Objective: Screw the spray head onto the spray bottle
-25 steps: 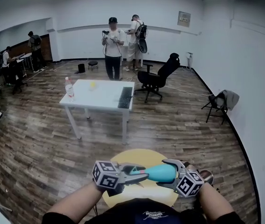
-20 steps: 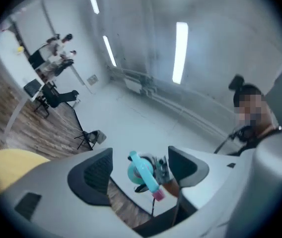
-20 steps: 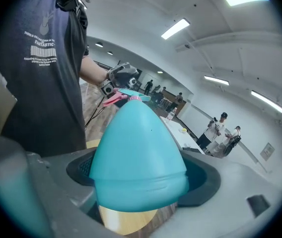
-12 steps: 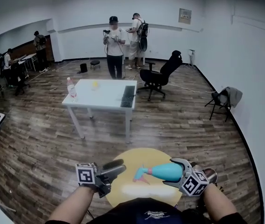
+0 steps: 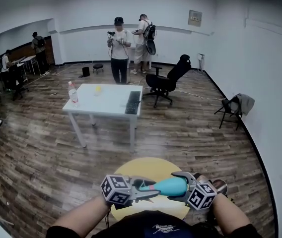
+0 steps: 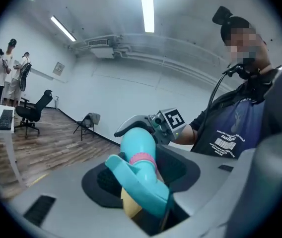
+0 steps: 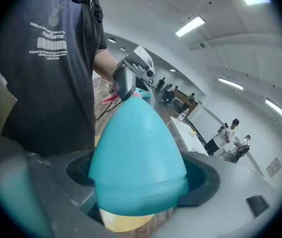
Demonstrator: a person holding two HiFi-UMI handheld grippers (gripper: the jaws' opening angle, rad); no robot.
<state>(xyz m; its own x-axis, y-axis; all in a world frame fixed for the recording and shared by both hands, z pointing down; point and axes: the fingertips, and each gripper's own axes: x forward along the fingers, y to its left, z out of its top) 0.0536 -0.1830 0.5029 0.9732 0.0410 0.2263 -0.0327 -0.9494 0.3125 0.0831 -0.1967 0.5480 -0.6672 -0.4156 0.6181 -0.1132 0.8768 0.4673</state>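
While the right gripper (image 5: 181, 186) clamps the probably light, slick teal spray bottle (image 7: 136, 157) by its belly, the left gripper (image 6: 142, 205) is closing its jaws around the rigid spray head (image 6: 140, 181).

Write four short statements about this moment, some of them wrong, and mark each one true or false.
1. The right gripper is clamped on the teal spray bottle. True.
2. Nothing stands between the jaws of the left gripper. False: the spray head, with its pink collar, is between them as they close.
3. A keyboard lies on the white table. True.
4. The black office chair lies tipped over on the floor. False: it stands upright.
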